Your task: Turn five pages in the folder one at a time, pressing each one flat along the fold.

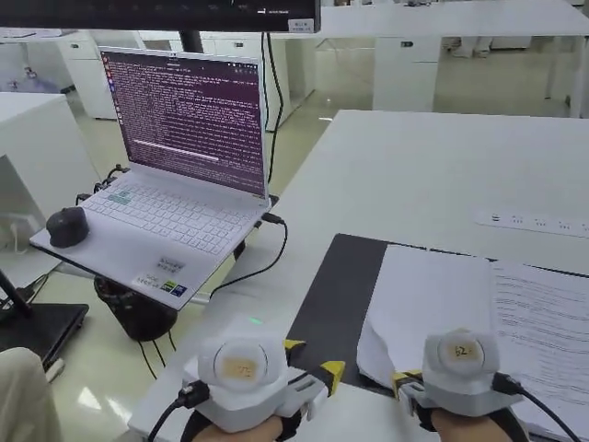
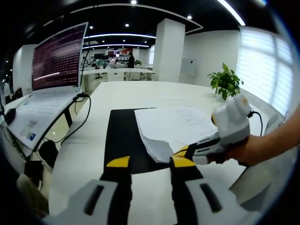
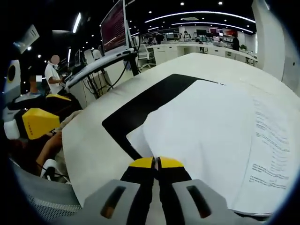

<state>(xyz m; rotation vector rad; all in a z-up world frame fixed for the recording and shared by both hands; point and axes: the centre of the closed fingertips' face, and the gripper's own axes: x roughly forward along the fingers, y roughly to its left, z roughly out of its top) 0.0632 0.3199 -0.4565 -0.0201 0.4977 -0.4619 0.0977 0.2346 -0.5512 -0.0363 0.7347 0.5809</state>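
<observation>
Pinching page (image 3: 206, 126) corner — right claw (image 3: 156, 161); folder (image 1: 331, 295) open.

Open-plan office, white desks (image 1: 414, 175), ceiling lights (image 2: 229, 11)

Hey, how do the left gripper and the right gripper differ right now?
The left gripper has its jaws apart; the right gripper has them shut together. The left gripper sits at the near edge of the folder's black cover, touching no paper, while the right gripper's tips are at the near edge of the blank page; whether it pinches that page is unclear. Both have yellow tips and white bodies.
</observation>
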